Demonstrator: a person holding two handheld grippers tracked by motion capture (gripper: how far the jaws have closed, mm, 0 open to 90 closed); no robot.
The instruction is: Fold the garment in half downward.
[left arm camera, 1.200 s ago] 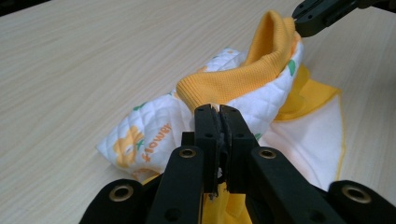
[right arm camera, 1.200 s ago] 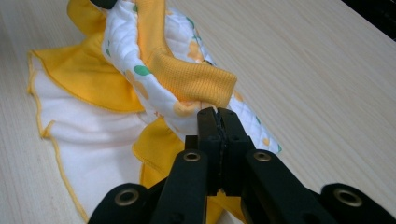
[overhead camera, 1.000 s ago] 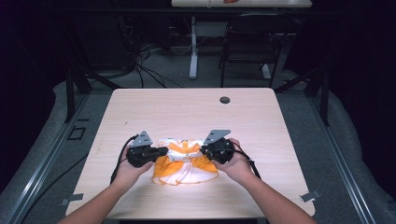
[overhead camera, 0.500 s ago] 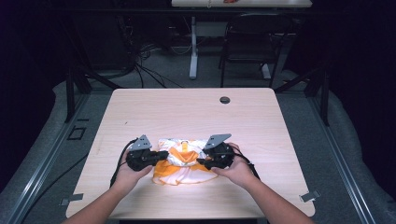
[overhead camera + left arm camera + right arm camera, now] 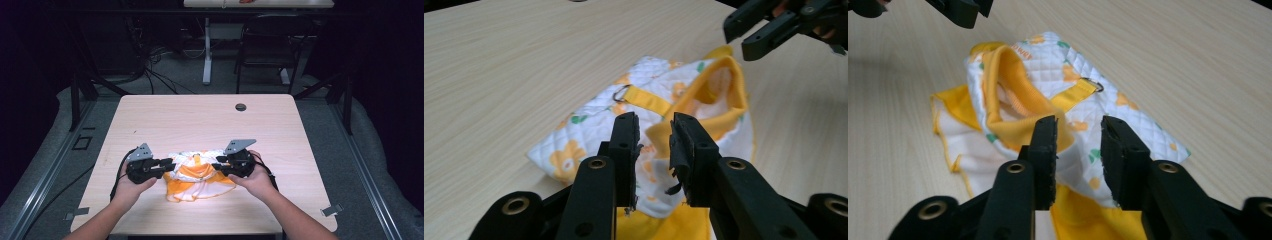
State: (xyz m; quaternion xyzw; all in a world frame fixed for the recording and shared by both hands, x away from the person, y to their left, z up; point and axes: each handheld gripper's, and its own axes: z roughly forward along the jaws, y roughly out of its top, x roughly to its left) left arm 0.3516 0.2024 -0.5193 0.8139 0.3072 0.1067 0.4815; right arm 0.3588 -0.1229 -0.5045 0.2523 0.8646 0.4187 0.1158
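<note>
You are working on a small quilted garment that is lying on the near middle of the bench, between your two hands. It is holding nothing inside; its yellow-lined opening is gaping empty and standing up a little from the rest. The garment is showing white quilted cloth printed with orange flowers and green leaves, a yellow lining and hem, and a yellow strap running to a small metal ring. A yellow skirt-like edge is spreading flat toward you on the wood. Your left tongs are sitting at the garment's left edge, jaws parted after just opening, with cloth lying under and beyond the tips but not pinched. Your right tongs are sitting at its right edge, jaws also apart though they have just been closing, and again the pads are not pressing on the cloth. A dark round grommet is sitting in the bench far from the garment.
</note>
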